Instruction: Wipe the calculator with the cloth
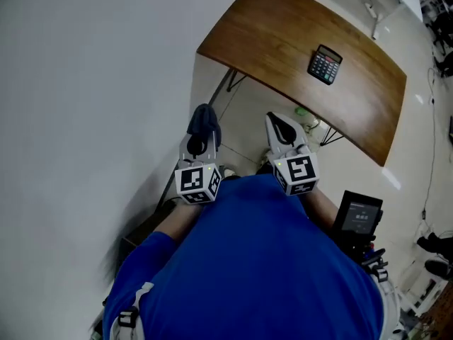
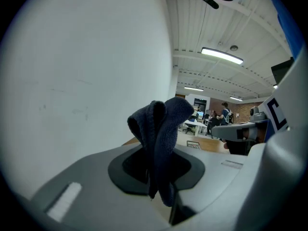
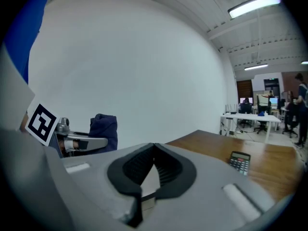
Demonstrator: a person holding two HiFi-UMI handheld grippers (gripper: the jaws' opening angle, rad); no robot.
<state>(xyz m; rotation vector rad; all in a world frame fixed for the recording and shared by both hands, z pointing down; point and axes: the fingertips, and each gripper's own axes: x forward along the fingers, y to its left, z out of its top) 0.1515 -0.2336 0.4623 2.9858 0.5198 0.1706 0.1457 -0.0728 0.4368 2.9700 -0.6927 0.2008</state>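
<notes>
A black calculator lies on the brown wooden table, toward its right part; the right gripper view shows the calculator ahead at the right. My left gripper is shut on a dark blue cloth, which bunches up above the jaws. The cloth also shows at the left of the right gripper view. My right gripper is shut with nothing between its pads. Both grippers are held close to the person's body, short of the table's near edge.
A white wall runs along the left. A dark device with a screen stands at the lower right. Table legs and pale floor show below the tabletop. Far desks and people fill the background.
</notes>
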